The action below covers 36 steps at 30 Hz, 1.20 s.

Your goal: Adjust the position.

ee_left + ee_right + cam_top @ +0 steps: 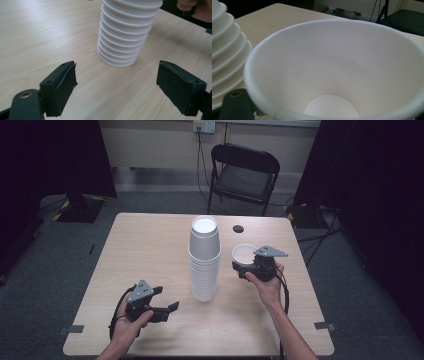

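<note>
Left hand-held gripper (167,301) low, jaws wide apart; right hand-held gripper (243,265) raised, clamped.

Single cup (342,75) hides right gripper's fingers (grip unseen).

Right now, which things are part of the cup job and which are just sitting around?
Part of the job:
- single white cup in the right claw
- upside-down cup stack
- open left claw

Just sitting around:
- black folding chair
- dark round hole in the table

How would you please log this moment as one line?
right gripper: shut on cup | left gripper: open, empty | cup stack: upside down, mid-table
</note>
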Each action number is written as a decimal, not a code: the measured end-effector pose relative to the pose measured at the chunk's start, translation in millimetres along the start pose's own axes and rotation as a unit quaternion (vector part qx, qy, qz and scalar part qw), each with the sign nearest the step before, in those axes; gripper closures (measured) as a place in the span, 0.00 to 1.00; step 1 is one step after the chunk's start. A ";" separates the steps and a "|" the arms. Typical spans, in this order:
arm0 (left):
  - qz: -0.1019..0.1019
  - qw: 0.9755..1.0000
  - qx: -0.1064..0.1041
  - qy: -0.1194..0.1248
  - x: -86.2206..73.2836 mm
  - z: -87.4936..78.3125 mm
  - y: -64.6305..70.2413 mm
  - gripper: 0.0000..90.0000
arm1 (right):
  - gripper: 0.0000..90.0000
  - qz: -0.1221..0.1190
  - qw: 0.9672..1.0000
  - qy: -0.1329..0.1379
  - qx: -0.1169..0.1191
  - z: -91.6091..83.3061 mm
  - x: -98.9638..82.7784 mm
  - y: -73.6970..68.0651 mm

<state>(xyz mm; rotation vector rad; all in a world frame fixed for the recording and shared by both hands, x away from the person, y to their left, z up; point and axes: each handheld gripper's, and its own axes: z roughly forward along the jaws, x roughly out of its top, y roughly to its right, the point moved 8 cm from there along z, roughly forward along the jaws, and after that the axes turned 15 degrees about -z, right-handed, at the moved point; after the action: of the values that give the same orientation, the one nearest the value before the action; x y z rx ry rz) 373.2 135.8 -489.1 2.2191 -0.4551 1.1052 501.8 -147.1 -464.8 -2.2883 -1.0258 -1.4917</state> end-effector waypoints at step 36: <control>-0.005 1.000 -0.001 0.002 1.1 1.1 -2.8 0.18 | 0.15 0.032 0.999 -0.036 -0.006 41.0 -37.8 1.6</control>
<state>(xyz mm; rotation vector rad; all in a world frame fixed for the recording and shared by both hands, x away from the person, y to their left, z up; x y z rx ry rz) 376.0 137.2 -489.7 2.2154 -0.4427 1.1040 523.1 -142.9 -516.3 -2.3748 -0.9539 -1.4043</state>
